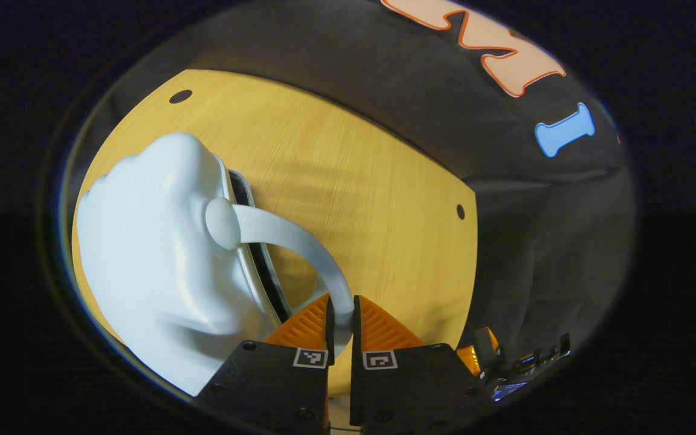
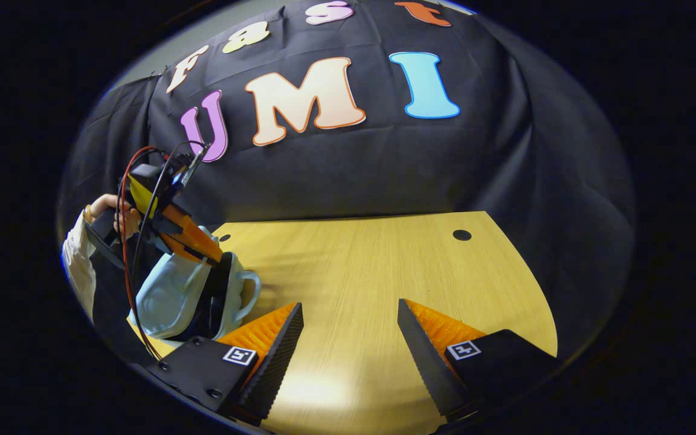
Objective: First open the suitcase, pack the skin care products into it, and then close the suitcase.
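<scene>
We find the wooden table bare and passable across its middle and right; the pale-blue suitcase blocks its left near corner.

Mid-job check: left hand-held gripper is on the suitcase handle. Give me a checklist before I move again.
1. Left hand-held gripper closed on the handle: ok.
2. Suitcase lid parted from the base: ok, a dark gap shows along the seam.
3. Right hand-held gripper open and free: ok, over bare table.
4. Skin care products located: cannot tell.
5. Suitcase interior ready: cannot tell.
</scene>
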Demonstrator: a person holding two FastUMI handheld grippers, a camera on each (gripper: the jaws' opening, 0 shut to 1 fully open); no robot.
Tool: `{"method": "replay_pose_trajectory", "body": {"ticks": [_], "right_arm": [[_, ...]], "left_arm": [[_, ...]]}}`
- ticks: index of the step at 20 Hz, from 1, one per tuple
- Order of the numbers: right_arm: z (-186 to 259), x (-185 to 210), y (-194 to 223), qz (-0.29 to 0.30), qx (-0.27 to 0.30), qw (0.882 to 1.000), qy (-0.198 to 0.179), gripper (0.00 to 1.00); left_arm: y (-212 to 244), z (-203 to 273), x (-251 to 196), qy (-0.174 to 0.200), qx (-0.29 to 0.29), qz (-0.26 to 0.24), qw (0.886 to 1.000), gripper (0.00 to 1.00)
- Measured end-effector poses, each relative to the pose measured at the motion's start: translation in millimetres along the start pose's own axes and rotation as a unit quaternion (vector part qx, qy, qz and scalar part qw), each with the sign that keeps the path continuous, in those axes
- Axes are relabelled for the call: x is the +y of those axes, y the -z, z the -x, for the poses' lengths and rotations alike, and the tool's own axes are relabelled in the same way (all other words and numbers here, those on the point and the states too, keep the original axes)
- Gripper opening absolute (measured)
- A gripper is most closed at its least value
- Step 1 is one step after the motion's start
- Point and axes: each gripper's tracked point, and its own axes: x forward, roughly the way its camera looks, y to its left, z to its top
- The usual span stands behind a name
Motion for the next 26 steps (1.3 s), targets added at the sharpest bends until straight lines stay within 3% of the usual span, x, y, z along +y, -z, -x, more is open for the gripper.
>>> {"method": "replay_pose_trajectory", "body": {"ticks": [1,8,9,14,17,19,26], "right_arm": [[0,-7,-1,-0.002,-0.001,1.0,0.004,0.98],[4,-37,-7,-0.02,-0.012,1.0,0.014,0.98],[4,-35,-7,-0.023,-0.013,1.0,0.009,0.98],[11,-30,-9,-0.014,-0.025,1.0,-0.005,0.98],[17,-31,-13,-0.022,-0.036,0.999,-0.011,0.98],[23,-32,-16,-0.024,-0.042,0.999,-0.014,0.98],[42,-34,-16,-0.027,-0.053,0.998,-0.031,0.98]], "left_arm": [[0,-7,2,-0.011,0.005,0.002,1.0,0.07],[6,-30,9,-0.08,0.017,-0.015,0.997,0.1],[6,-31,9,-0.086,0.014,-0.014,0.996,0.05],[15,-23,-7,-0.079,0.004,-0.032,0.996,0.36],[31,-10,-19,-0.096,-0.012,-0.062,0.993,0.83],[41,-1,-28,-0.097,-0.027,-0.073,0.992,0.88],[85,24,-62,-0.091,-0.063,-0.107,0.988,0.87]]}}
